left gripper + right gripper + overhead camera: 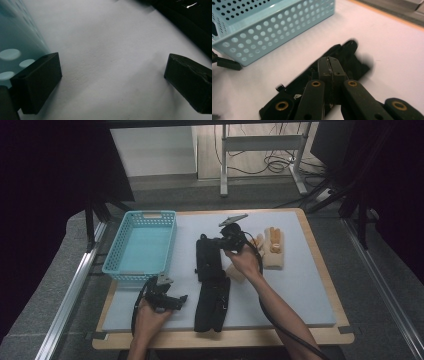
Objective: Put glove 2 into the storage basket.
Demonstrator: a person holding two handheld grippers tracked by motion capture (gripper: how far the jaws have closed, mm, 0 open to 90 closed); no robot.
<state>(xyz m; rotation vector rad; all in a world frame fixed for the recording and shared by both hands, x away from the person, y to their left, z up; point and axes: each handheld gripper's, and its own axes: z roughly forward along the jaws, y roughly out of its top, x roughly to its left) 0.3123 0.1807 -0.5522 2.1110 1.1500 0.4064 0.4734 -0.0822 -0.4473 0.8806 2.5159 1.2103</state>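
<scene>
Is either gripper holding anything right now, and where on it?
The right gripper is shut over the far end of the black glove; whether fabric is pinched cannot be told. The left gripper is open on the mat, holding nothing.

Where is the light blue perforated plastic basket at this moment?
In the high view, the light blue perforated plastic basket sits on the far left part of the grey mat, left of the black fabric item and beyond the left gripper.

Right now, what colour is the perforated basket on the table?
Light turquoise blue. The basket shows best in the right gripper view, round holes dotting its walls.
</scene>
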